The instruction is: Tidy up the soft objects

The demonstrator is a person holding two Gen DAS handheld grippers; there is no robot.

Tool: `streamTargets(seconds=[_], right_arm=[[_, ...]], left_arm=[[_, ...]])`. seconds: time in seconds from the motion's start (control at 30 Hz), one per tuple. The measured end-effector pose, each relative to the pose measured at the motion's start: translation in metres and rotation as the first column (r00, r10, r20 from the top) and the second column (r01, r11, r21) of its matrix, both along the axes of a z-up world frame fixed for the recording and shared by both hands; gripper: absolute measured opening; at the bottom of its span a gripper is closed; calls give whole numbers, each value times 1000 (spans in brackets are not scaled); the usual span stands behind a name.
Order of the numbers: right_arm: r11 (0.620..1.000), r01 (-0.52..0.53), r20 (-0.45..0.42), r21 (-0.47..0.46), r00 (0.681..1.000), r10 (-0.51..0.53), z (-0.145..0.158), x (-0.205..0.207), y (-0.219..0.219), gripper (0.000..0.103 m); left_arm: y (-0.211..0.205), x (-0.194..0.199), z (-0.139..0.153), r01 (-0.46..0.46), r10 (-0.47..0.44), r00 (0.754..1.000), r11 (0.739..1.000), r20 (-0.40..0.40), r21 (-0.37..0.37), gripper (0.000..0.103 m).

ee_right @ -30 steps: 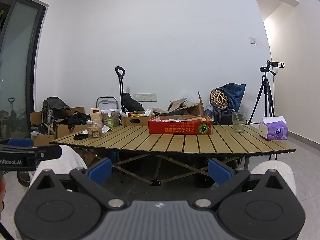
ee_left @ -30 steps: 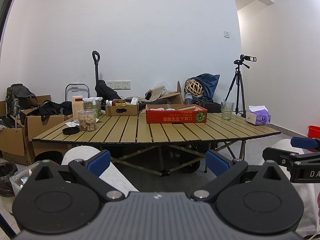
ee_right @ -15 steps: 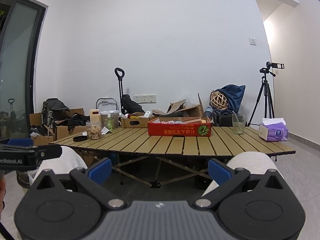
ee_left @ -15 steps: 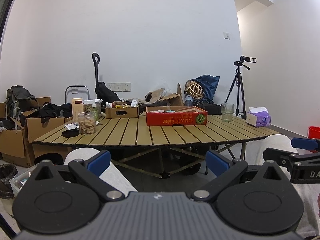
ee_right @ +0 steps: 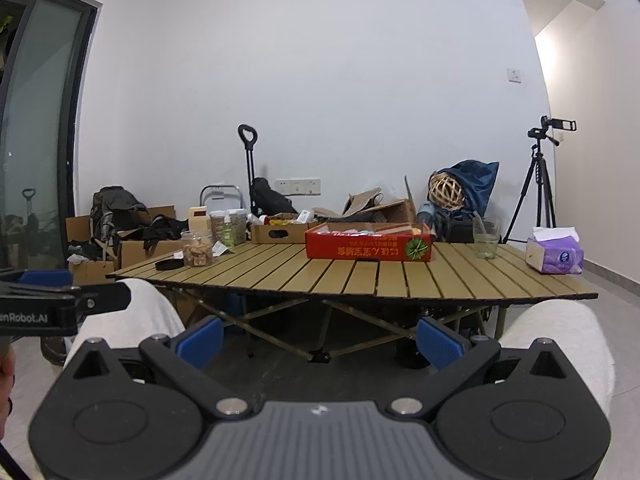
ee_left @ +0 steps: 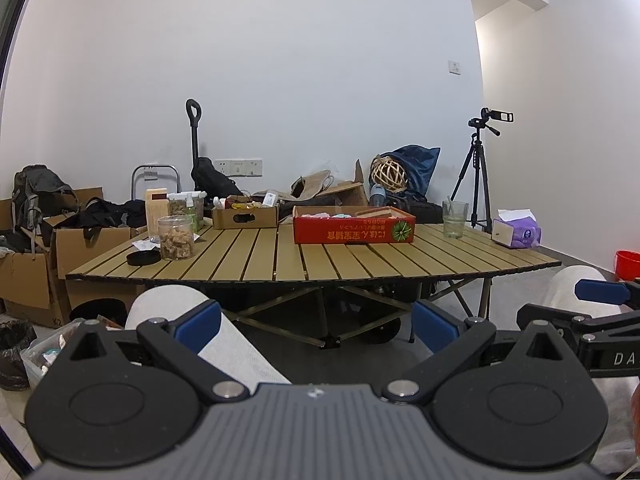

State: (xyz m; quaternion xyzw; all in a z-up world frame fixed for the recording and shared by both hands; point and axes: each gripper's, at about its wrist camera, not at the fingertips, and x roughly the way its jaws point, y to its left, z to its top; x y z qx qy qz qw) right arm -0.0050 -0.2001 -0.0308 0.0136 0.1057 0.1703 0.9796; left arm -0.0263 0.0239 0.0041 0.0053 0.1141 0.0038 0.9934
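A red cardboard box (ee_left: 354, 231) (ee_right: 368, 246) sits mid-table on the slatted table (ee_left: 320, 258) (ee_right: 360, 276); pale soft items show over its rim, too small to tell apart. My left gripper (ee_left: 316, 322) is open and empty, held low in front of the table, well short of its near edge. My right gripper (ee_right: 318, 334) is also open and empty at the same height. In each view the other gripper shows at the side: the right one (ee_left: 600, 294), the left one (ee_right: 44, 280). A person's knees in white trousers (ee_left: 176, 304) (ee_right: 560, 324) flank the grippers.
On the table stand a glass jar of snacks (ee_left: 175, 238), a black lid (ee_left: 143, 257), a small brown box (ee_left: 245, 217), a glass cup (ee_left: 454, 219) and a purple tissue box (ee_left: 517, 232). Cardboard boxes and bags sit at left, a tripod with camera (ee_left: 478, 168) at right, a red bucket (ee_left: 626, 264).
Both views have tilted up slightly, so the table sits lower in frame. The knees shifted a little. Both grippers stay open.
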Motion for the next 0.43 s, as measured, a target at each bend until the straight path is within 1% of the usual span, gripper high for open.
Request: streamTargets(seconds=[0.23,0.3,0.43], right_arm=[[1000,-2,3,1,1000,2,1,0,1,103],[1000,-3,2,0,1000,3,2,0,0,103],[1000,4,-1,5,1000,-4,1,1,-2,103]], left_arm=[[-2,-1,-1,2,-2,1000,1000,2,0,103],[-2,0,-1,8,-8,1000,1000,-9,-9,103],[-5,-5,-1,13,-13,1000,1000,26,0,103]])
